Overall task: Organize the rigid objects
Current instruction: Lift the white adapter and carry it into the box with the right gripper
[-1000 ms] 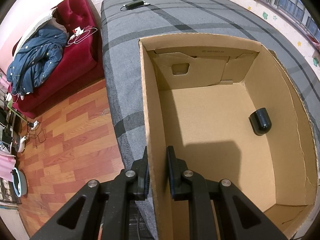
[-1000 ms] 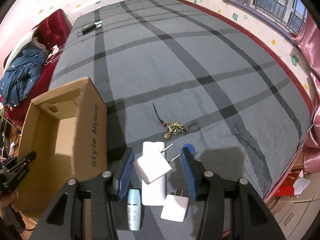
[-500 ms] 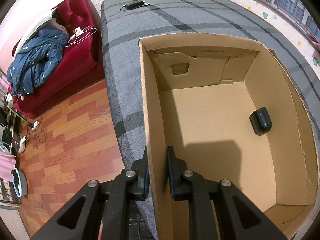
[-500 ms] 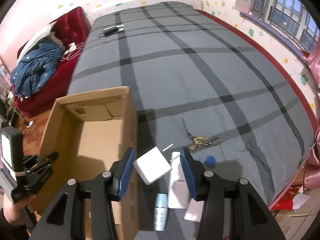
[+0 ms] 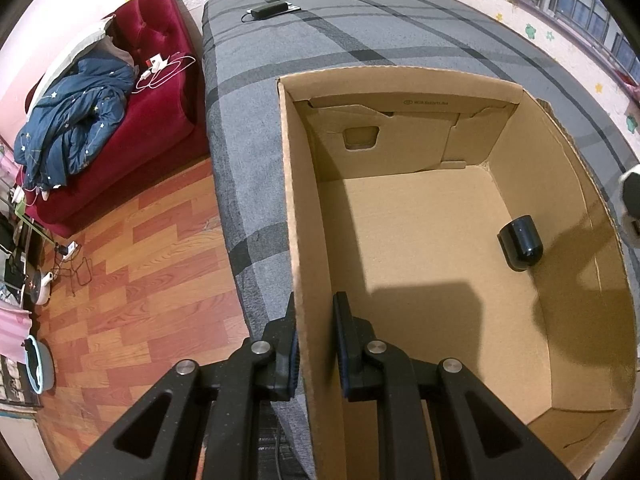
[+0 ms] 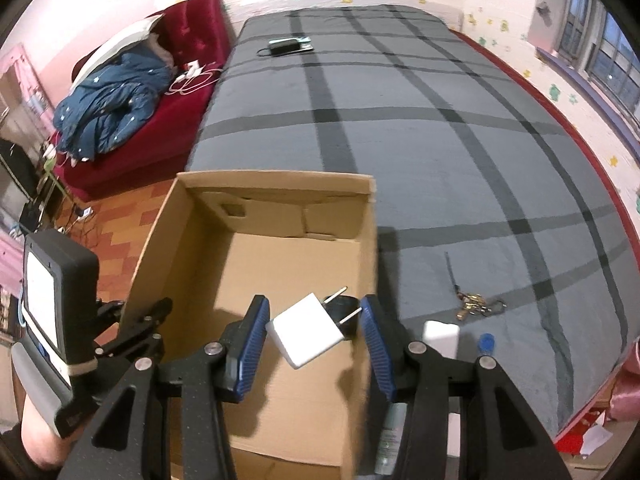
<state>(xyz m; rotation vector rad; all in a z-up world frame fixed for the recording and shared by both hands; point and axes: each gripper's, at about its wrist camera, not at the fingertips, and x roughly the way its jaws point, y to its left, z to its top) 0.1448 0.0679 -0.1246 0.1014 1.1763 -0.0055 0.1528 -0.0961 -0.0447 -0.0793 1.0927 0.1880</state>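
Left wrist view: left gripper [image 5: 316, 344] jaws clamped on near wall of cardboard box [image 5: 298, 240]
Right wrist view: right gripper [image 6: 312, 344] jaws gripping white plug adapter [image 6: 306, 330] by its corners
Adapter place: between jaws, above box interior
Ahead of jaws: black cylinder [image 5: 520, 248] on box floor
Right of jaws: keys [image 6: 474, 306] on bed [image 6: 440, 140]

The box [image 5: 420, 240] was matt brown cardboard; the charger [image 6: 308, 330] smooth white plastic with metal prongs; the bedcover [image 6: 440, 152] coarse grey cloth; the floor [image 5: 132, 264] glossy wood; the sofa [image 5: 160, 92] red velvet.
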